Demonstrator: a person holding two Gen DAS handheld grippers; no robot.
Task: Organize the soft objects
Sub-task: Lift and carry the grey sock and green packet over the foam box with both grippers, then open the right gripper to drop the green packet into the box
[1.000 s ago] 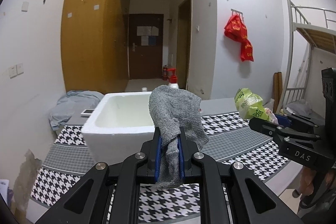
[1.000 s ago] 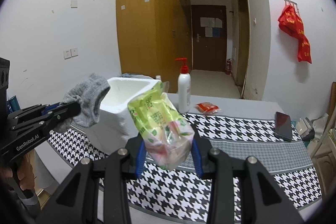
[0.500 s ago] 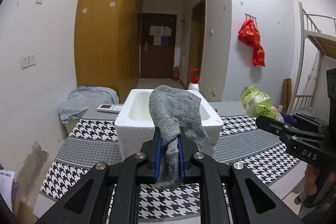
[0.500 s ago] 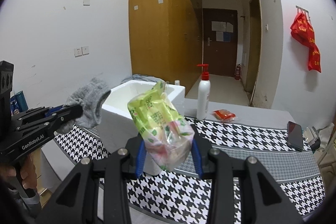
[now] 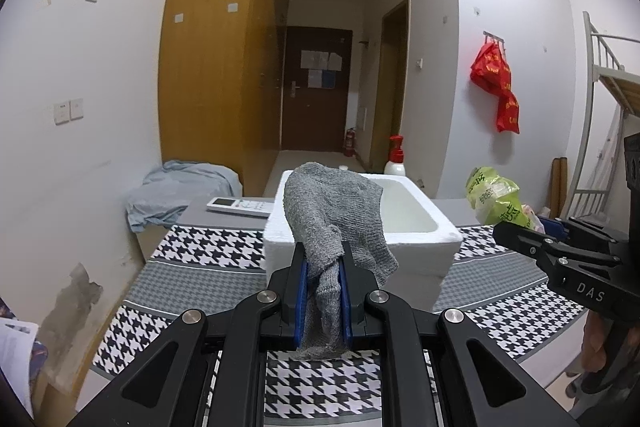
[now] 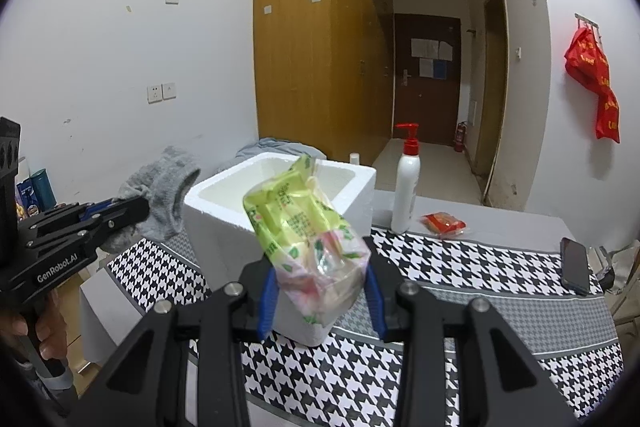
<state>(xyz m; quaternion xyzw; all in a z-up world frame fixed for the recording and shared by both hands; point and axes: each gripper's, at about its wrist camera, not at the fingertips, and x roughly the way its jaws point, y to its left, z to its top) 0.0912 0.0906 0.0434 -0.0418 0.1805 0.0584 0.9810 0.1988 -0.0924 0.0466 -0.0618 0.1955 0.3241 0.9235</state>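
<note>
- Counter point(image 5: 224, 269) with a black-and-white houndstooth cloth point(image 6: 460, 267) fills the lower part of both views.
- White foam box point(image 5: 420, 239) sits open-topped on the cloth, straight ahead of my left gripper; I see nothing inside it.
- Left gripper point(image 5: 323, 267): fingers clamped tight on a grey sock point(image 5: 332, 211). The sock bunches up above the blue pads and droops to the right, hanging in the air in front of the box's near wall.
- Right gripper point(image 6: 320, 291): fingers closed on a green tissue pack point(image 6: 308, 231), pressing both of its sides. The pack is tilted left and held off the counter in front of the box.
- White pump bottle point(image 6: 406, 187) with a red top stands upright just right of the box.
- Light blue cloth point(image 5: 176, 191) is heaped at the counter's far left.
- White remote point(image 5: 240, 206) lies flat just left of the box.
- Dark phone point(image 6: 575, 265) lies near the right edge.
- Small red packet point(image 6: 443, 225) lies near the bottle.
</note>
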